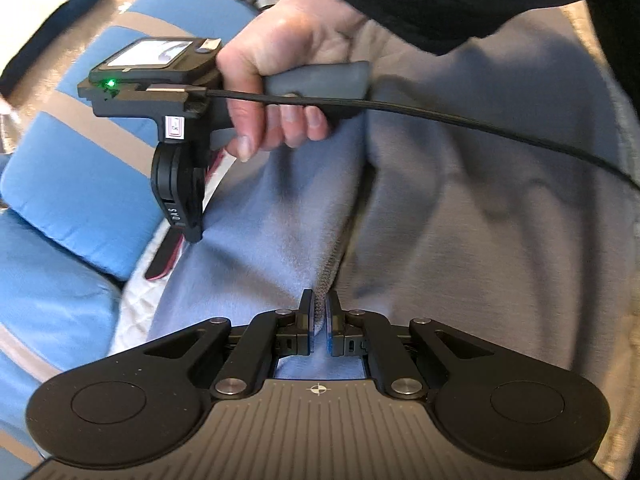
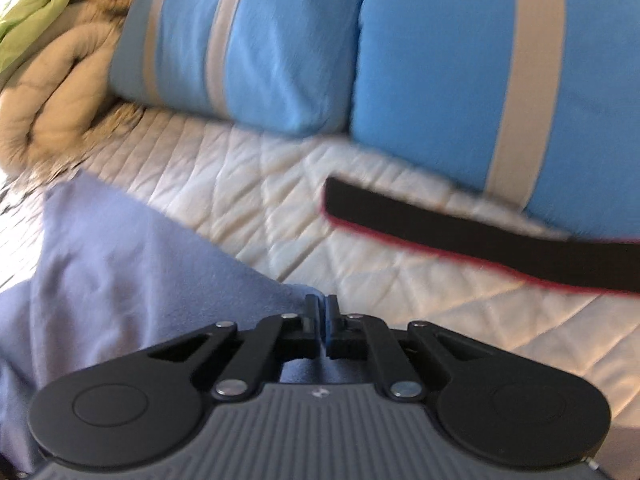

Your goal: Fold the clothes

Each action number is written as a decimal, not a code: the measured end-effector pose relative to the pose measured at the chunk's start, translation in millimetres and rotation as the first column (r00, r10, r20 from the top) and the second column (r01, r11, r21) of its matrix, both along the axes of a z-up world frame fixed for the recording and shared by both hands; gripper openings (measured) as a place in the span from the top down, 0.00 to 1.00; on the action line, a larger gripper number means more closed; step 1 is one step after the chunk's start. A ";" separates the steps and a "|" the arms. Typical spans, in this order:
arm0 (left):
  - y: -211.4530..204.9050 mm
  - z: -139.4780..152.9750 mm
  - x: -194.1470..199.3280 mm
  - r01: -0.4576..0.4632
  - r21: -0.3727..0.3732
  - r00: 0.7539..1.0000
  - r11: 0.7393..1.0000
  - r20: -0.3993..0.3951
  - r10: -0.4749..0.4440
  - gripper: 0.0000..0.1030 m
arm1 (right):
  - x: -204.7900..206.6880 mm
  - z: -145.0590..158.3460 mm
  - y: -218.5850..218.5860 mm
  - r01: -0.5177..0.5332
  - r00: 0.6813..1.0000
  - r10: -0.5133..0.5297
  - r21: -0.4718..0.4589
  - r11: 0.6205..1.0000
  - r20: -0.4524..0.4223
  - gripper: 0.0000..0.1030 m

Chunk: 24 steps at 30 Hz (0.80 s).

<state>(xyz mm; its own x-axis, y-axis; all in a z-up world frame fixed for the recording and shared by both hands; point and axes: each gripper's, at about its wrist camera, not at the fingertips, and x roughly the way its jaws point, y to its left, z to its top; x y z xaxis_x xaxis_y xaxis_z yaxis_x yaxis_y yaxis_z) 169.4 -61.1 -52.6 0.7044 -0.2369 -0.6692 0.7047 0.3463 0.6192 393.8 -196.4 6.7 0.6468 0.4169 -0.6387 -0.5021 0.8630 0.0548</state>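
From my left claw I look down its fingers at a blue fleece garment lying on the white quilt; the jaws are narrow, pinched on a ribbed seam of the fleece, which I judge gives me one fixed corner to fold from. Ahead, my right hand holds the other claw with its tip pressed down at the fleece's far edge, just beside a black strap, so that I have the cloth at two spaced points and can lift it evenly. Grey cloth lies to the right and striped blue cushions to the left. From my right claw the jaws stand nearly together at the edge of the garment; I cannot tell for sure that cloth sits between them. Beyond lie the quilt, the strap lying loose, the cushions, and a beige blanket well apart.
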 end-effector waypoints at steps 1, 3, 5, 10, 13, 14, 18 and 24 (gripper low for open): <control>-0.8 -1.2 2.9 -0.009 0.003 1.000 1.000 0.018 0.009 0.96 | -0.2 2.0 1.3 0.017 0.999 -0.017 -0.003 1.000 0.031 0.97; -3.6 -4.0 7.0 -0.022 0.012 0.999 1.000 0.046 0.021 0.96 | 1.0 4.6 5.5 0.051 0.995 -0.049 -0.024 0.998 0.086 0.97; -7.6 -7.9 12.5 -0.033 0.027 0.998 0.999 0.063 0.031 0.96 | 3.0 6.3 9.2 0.085 0.988 -0.079 -0.041 0.996 0.131 0.97; -15.4 -19.1 20.1 -0.045 0.064 0.998 0.997 0.049 0.042 0.95 | 13.7 -4.9 19.0 0.125 0.987 -0.111 -0.119 0.985 0.115 0.95; -14.3 -13.3 23.1 -0.073 0.029 0.997 0.997 0.031 0.073 0.95 | 15.8 -12.5 26.0 0.151 0.985 -0.130 -0.212 0.966 0.111 0.61; -13.5 -11.5 23.7 -0.082 0.016 0.996 0.996 0.024 0.082 0.93 | 14.7 -10.4 24.6 0.160 0.984 -0.138 -0.212 0.964 0.115 0.50; -5.4 0.3 19.0 -0.095 -0.027 0.994 0.995 0.046 0.096 0.64 | -0.8 14.0 12.8 0.190 0.973 -0.166 -0.148 0.970 0.163 0.18; 38.2 57.2 11.4 -0.203 -0.289 0.973 0.935 0.049 0.227 0.40 | -44.3 41.8 10.2 0.243 0.950 -0.191 -0.203 0.948 0.246 0.01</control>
